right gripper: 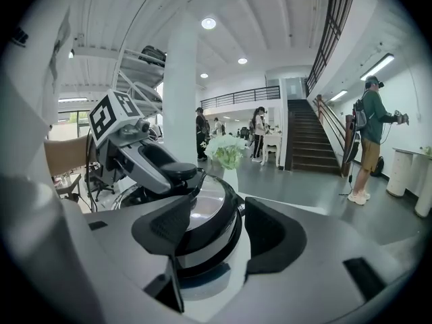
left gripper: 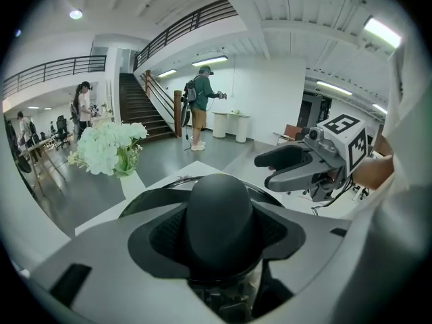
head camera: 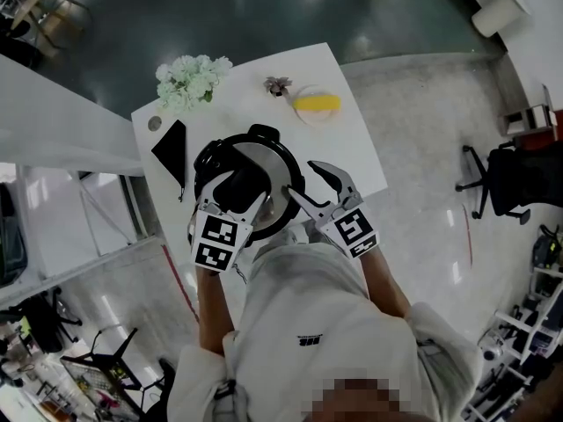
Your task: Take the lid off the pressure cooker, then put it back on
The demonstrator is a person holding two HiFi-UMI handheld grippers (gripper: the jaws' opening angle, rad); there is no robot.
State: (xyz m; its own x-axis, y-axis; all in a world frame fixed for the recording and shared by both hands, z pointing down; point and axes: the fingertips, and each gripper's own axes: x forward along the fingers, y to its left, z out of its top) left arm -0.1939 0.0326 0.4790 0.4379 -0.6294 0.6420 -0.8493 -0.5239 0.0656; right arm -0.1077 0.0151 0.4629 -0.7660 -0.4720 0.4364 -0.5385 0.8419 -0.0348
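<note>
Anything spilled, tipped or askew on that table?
Nothing stands out. The lid sits level on the pressure cooker, its knob in the left gripper; the flowers stand upright and the table shows no spill.

A white table (head camera: 354,152) carries six things. White flowers (head camera: 189,81) stand at its far left corner. A small round disc (head camera: 155,123) and a flat black item (head camera: 171,151) lie along the left edge. A small brown thing (head camera: 278,85) and a plate (head camera: 303,115) sit near the far edge. The pressure cooker (head camera: 274,172), with its lid (head camera: 264,154) on it, stands toward the near edge.
</note>
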